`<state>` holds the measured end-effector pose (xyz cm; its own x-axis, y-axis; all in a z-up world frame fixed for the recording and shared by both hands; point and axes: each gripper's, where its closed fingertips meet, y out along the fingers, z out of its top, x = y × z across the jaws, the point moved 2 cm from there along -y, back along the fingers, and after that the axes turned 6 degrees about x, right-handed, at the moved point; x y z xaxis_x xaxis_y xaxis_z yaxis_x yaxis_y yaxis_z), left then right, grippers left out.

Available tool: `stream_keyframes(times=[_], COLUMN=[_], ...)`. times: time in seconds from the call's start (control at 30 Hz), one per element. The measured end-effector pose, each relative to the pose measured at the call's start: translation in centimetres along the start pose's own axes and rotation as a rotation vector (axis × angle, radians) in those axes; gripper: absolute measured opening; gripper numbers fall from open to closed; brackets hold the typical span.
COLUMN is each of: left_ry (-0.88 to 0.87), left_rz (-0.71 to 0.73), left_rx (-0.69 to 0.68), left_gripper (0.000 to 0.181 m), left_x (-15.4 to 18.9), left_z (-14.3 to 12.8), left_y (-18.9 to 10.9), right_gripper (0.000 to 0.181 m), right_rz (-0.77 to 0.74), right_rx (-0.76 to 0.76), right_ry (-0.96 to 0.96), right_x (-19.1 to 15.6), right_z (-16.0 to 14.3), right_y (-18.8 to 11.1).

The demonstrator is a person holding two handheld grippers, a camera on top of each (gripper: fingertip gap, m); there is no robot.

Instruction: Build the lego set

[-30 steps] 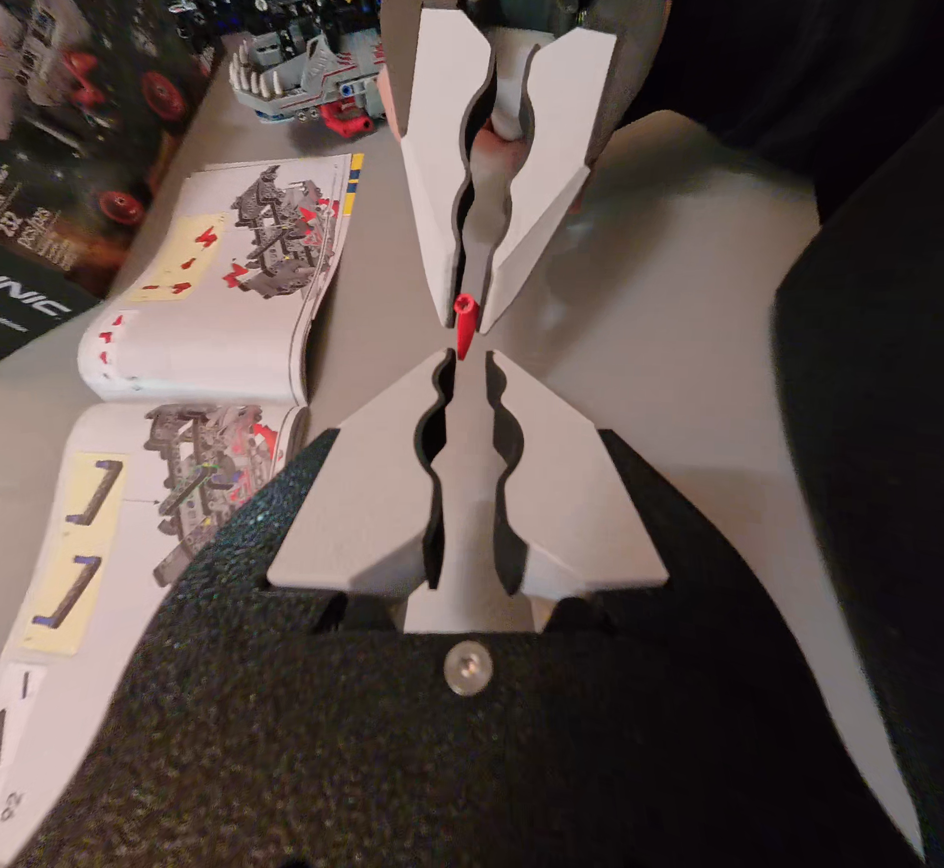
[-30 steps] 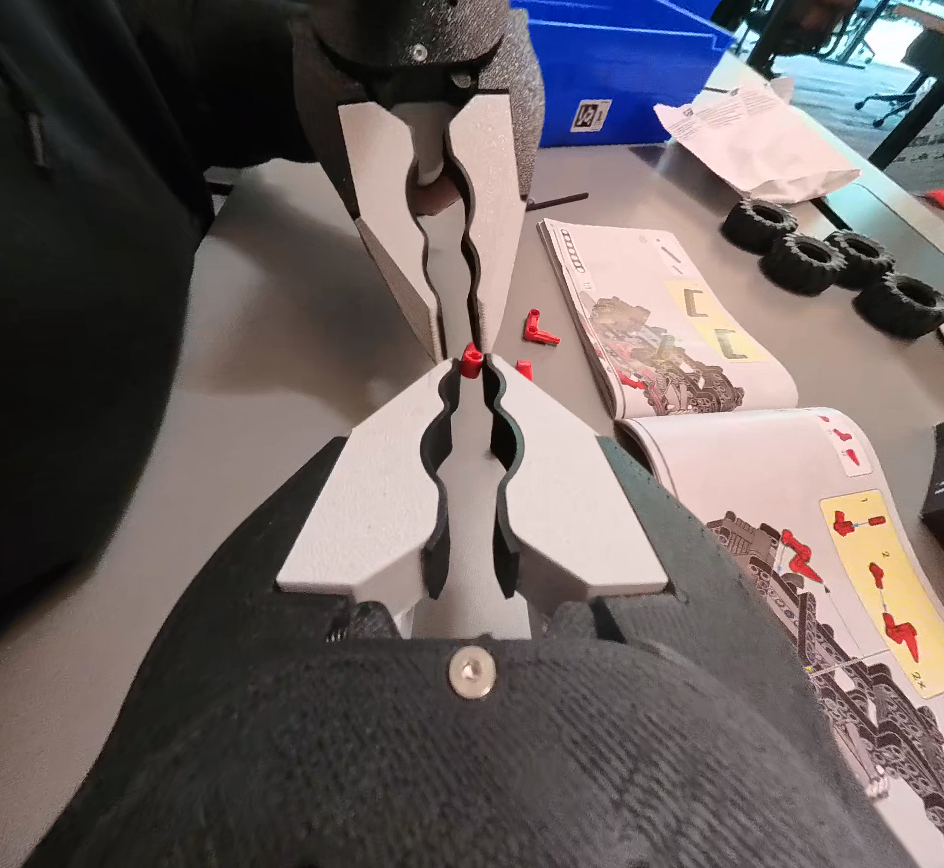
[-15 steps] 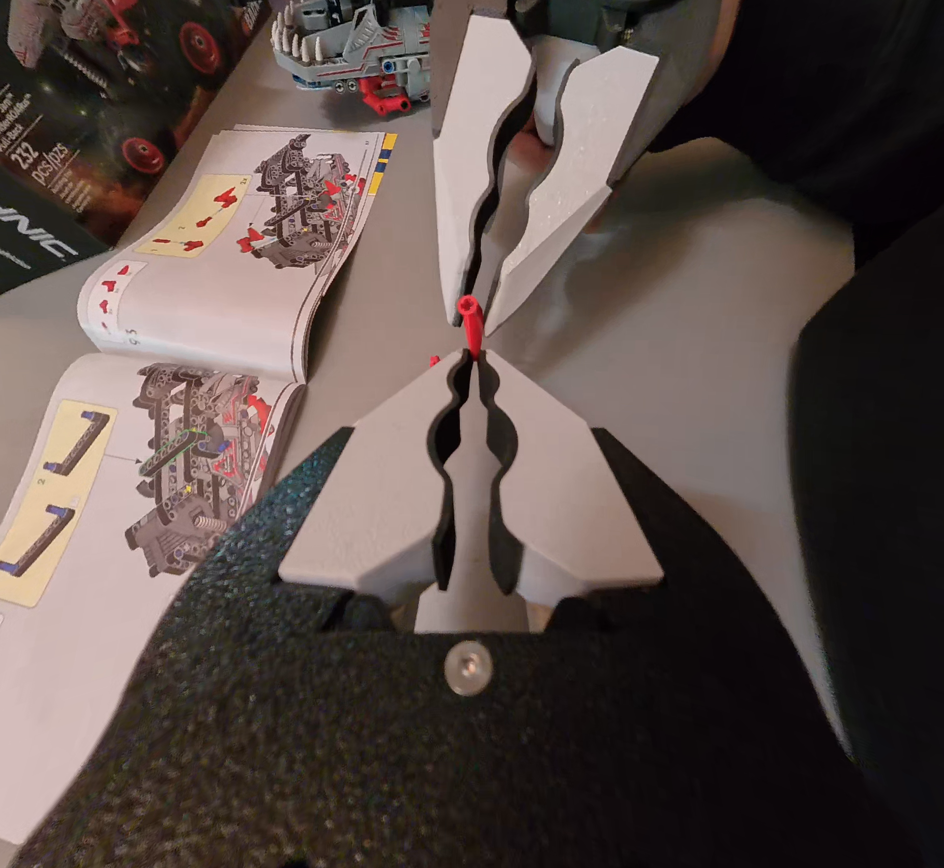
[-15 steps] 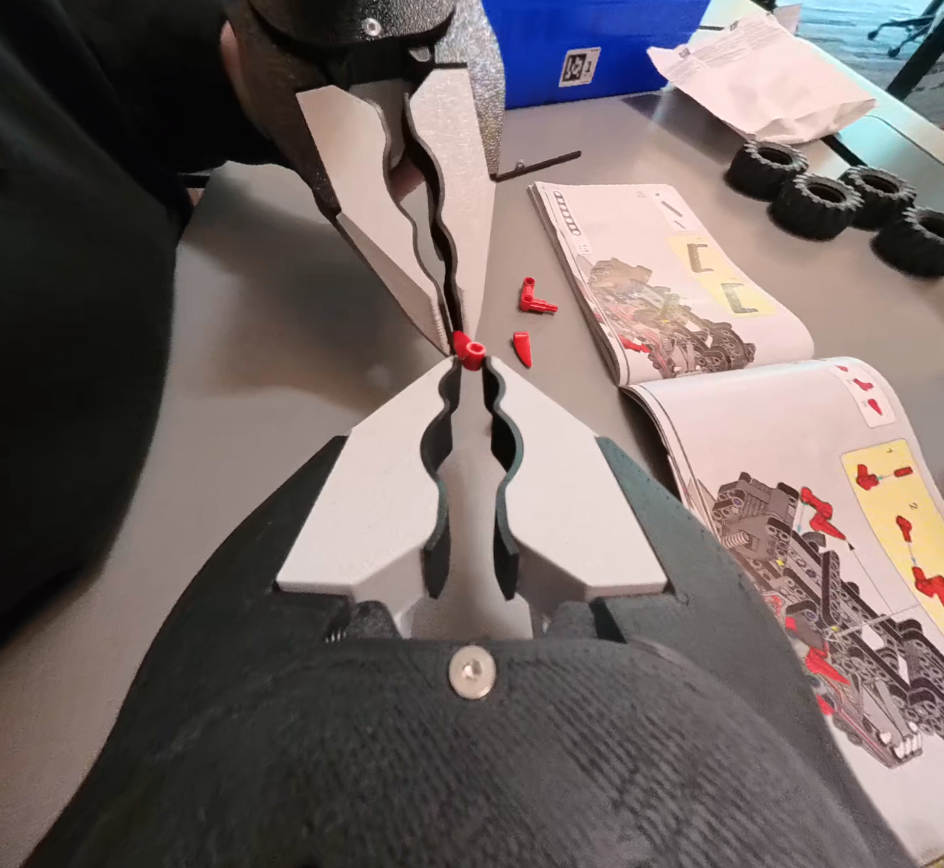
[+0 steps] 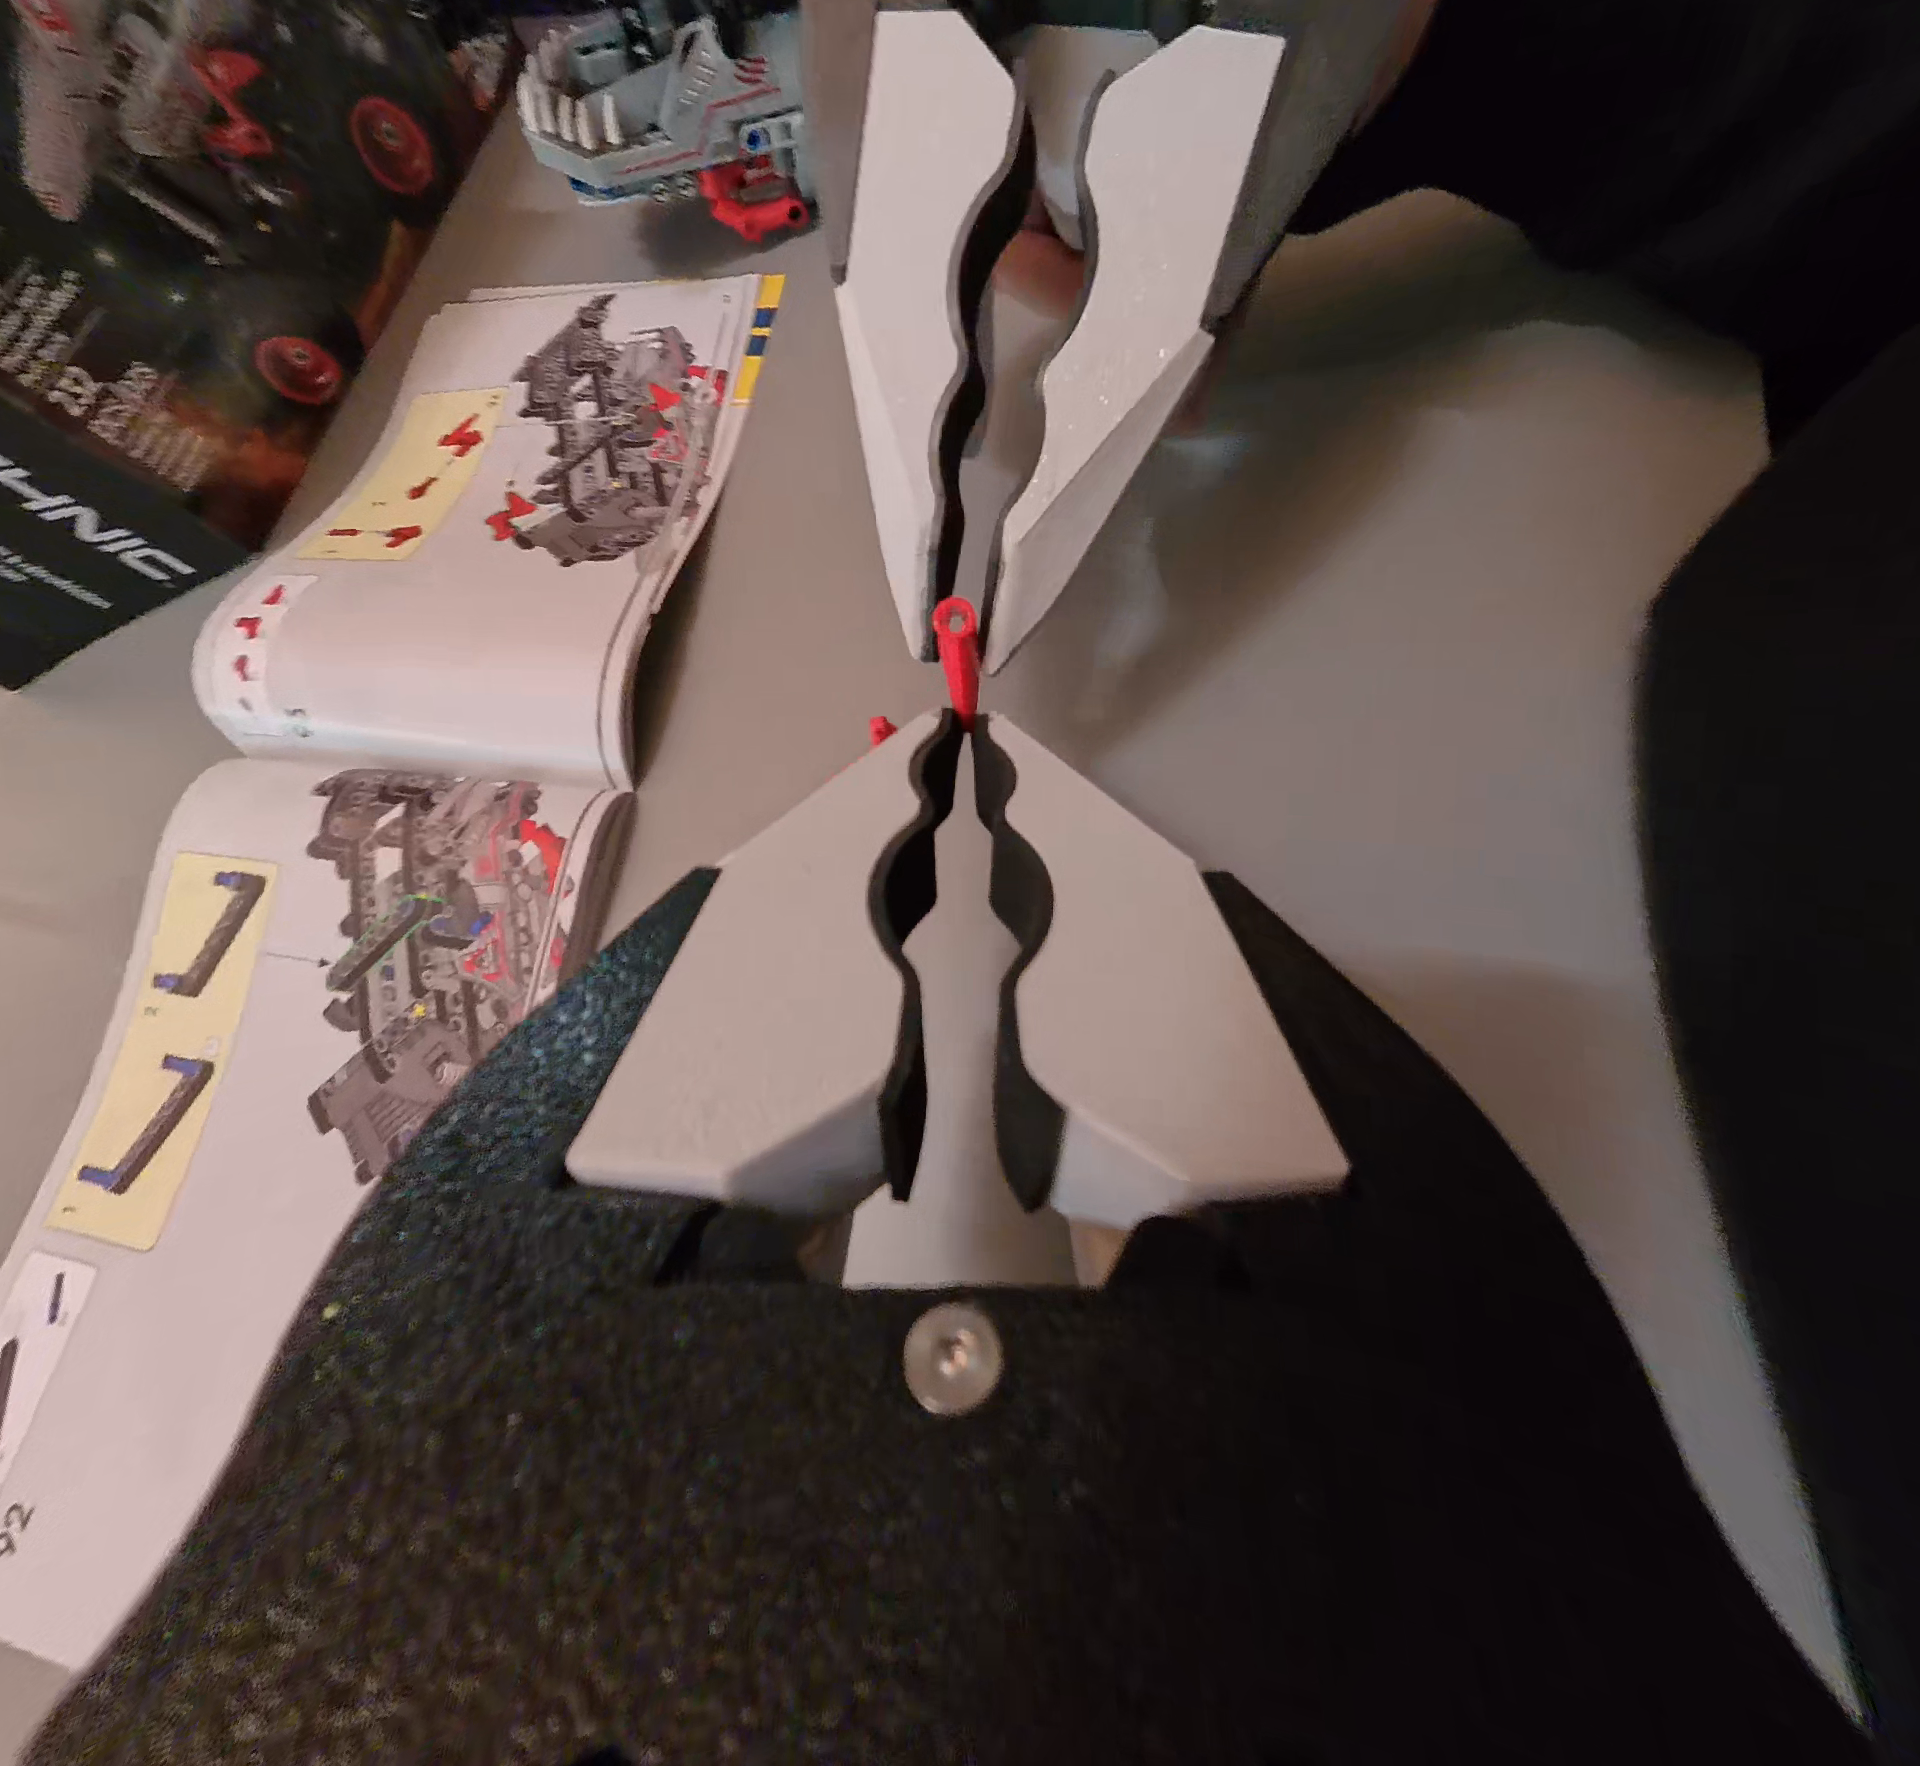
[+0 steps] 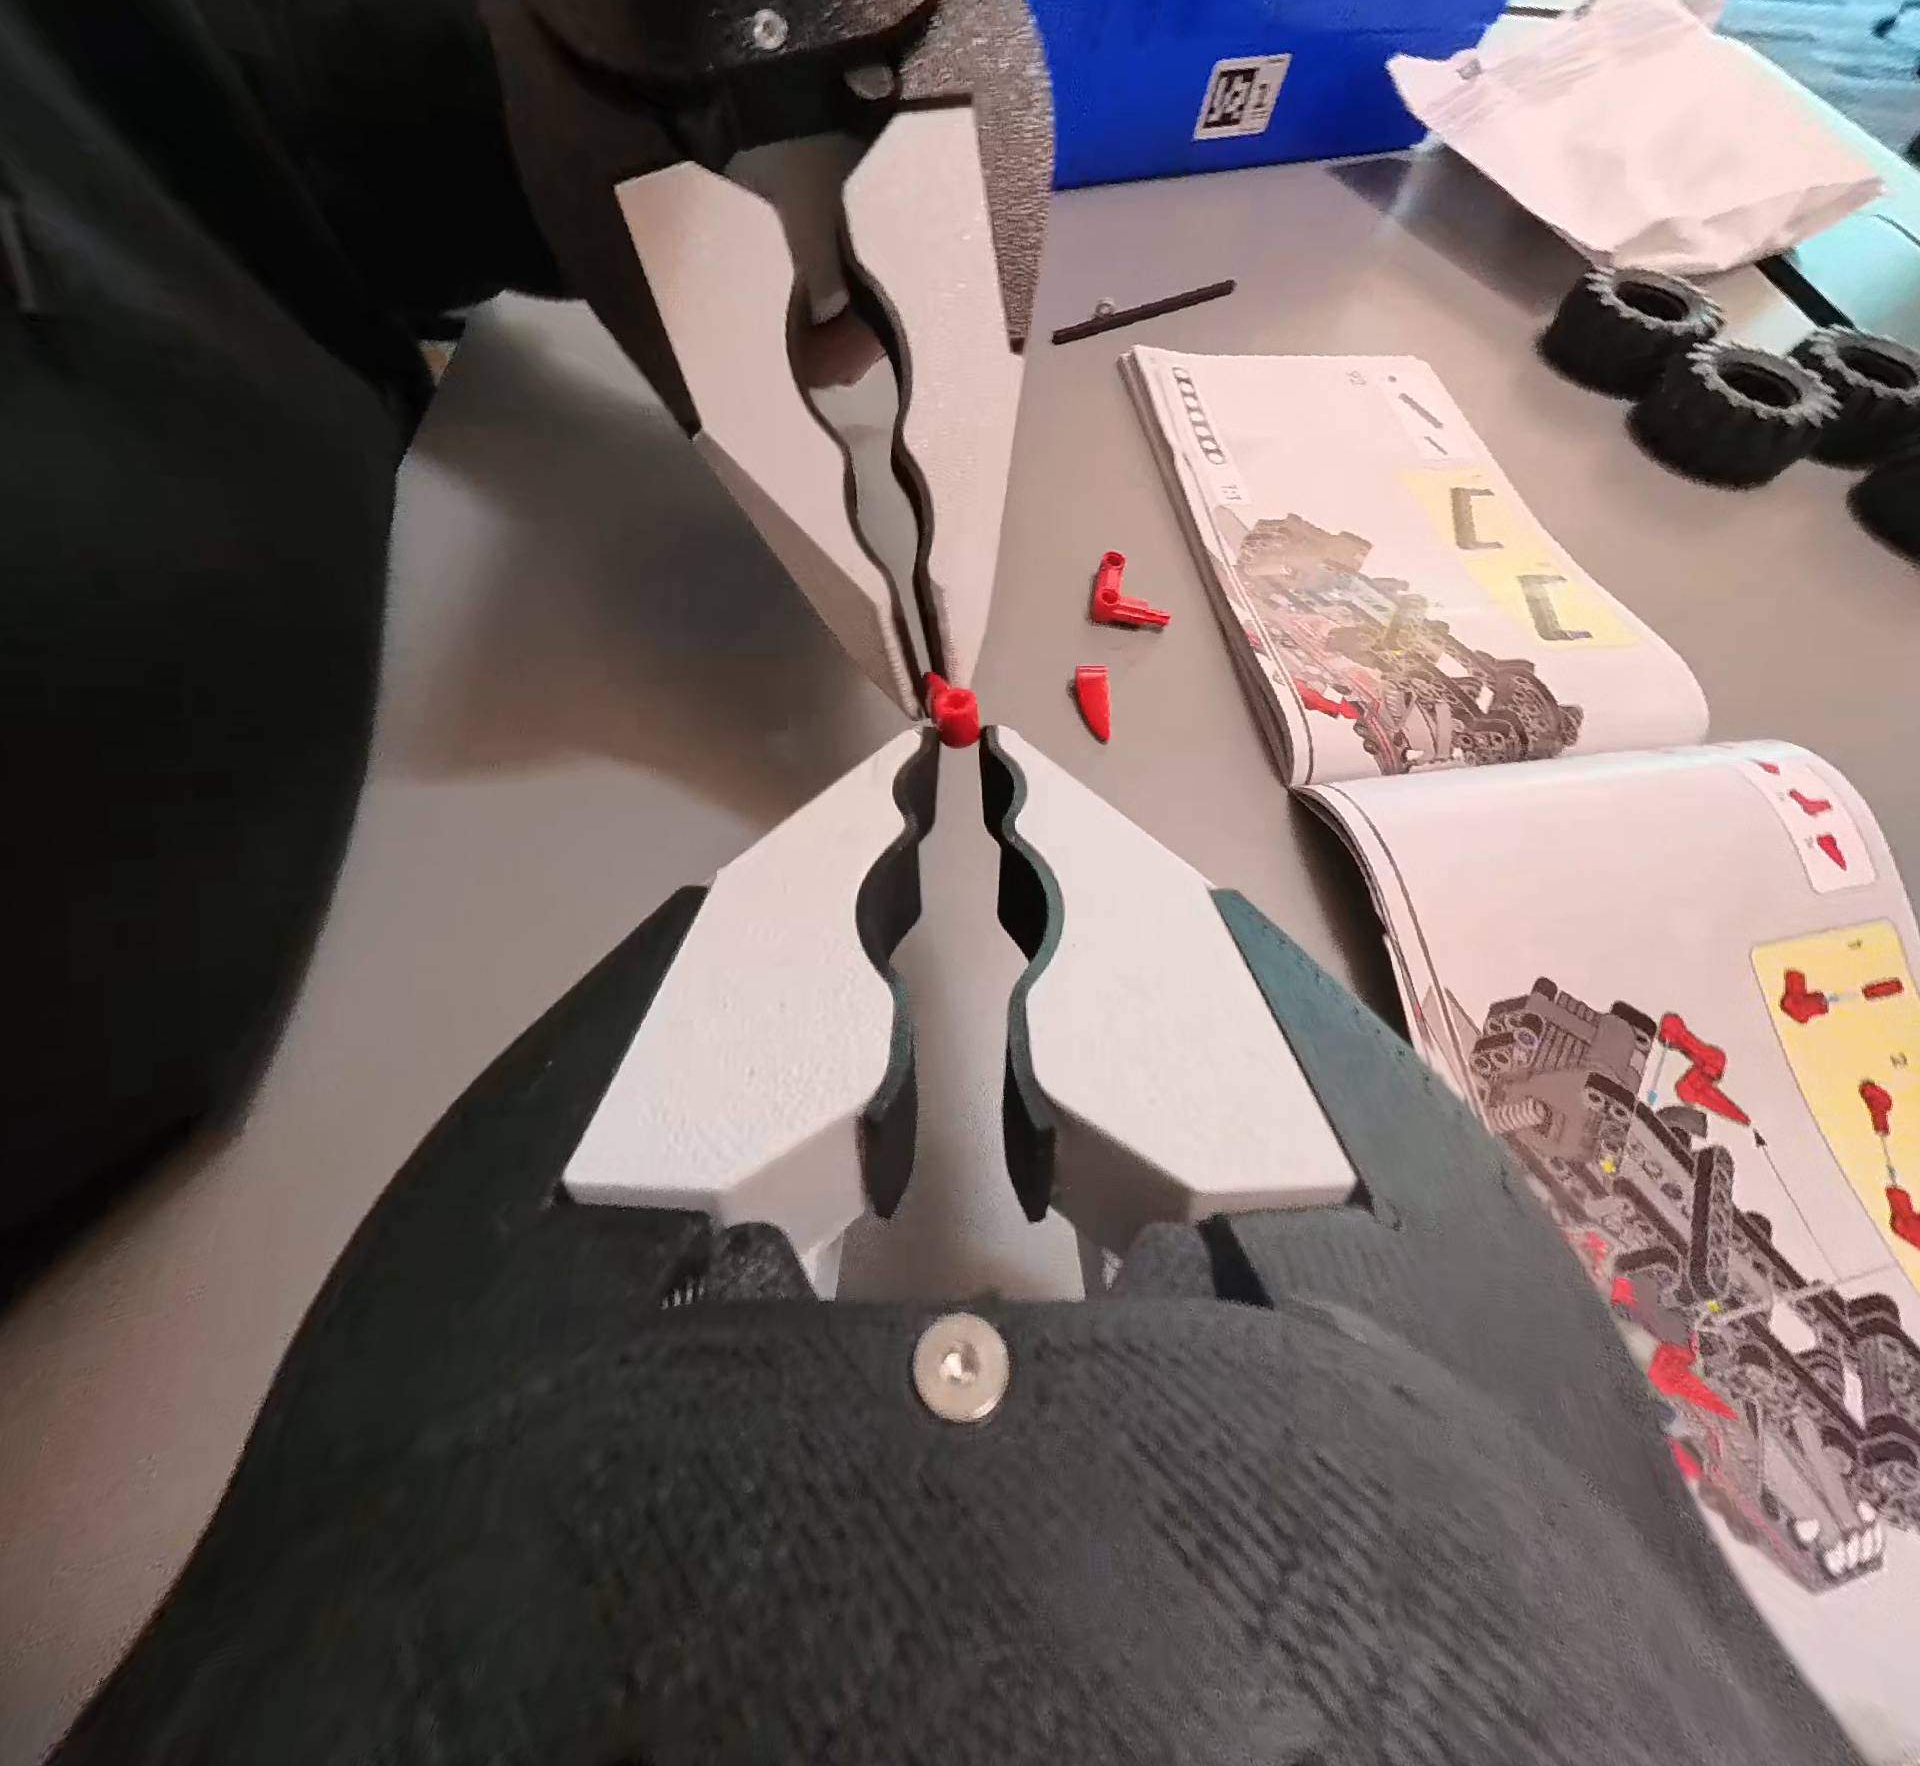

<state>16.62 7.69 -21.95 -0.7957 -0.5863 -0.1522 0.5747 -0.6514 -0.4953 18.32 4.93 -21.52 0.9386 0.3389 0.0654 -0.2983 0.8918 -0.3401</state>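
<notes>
A small red lego piece [image 5: 956, 656] is held above the grey table [image 5: 1403, 781] between my two grippers, which face each other tip to tip. My left gripper [image 5: 961, 727] is shut on its narrow end. My right gripper [image 6: 956, 742] is shut on its round, holed end [image 6: 952, 708]. I cannot tell whether it is one part or two joined. In the left wrist view the right gripper [image 5: 961, 651] comes in from above. In the right wrist view the left gripper [image 6: 928, 690] does the same.
A loose red angled connector [image 6: 1122, 599] and a red tooth piece [image 6: 1093, 703] lie beside the open instruction booklet [image 6: 1455, 573]. A black axle [image 6: 1143, 308], blue bin [image 6: 1247, 2], white bag [image 6: 1631, 127] and black tyres [image 6: 1714, 386] lie farther off. The part-built model [image 5: 665, 116] and set box [image 5: 156, 158] stand at the far left.
My left gripper's jaws, slightly apart a second ago, have closed on the red piece's narrow end. The right gripper has kept its hold. Both have shifted a little.
</notes>
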Motion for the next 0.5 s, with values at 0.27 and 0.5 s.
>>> stream_keyframes(times=[0.27, 0.5], left_ry=[0.043, 0.393], left_rz=[0.233, 0.392], left_rx=[0.042, 0.076], left_gripper=[0.000, 0.000], left_x=[-2.4, -2.6], left_z=[0.4, 2.4], left_y=[-0.5, 0.2], right_gripper=[0.031, 0.020], right_rz=[-0.208, -0.214], right_rx=[0.016, 0.318], right_ry=[0.360, 0.777], right_x=[2.0, 1.9], right_z=[-0.3, 2.0], right_y=[-1.0, -0.7])
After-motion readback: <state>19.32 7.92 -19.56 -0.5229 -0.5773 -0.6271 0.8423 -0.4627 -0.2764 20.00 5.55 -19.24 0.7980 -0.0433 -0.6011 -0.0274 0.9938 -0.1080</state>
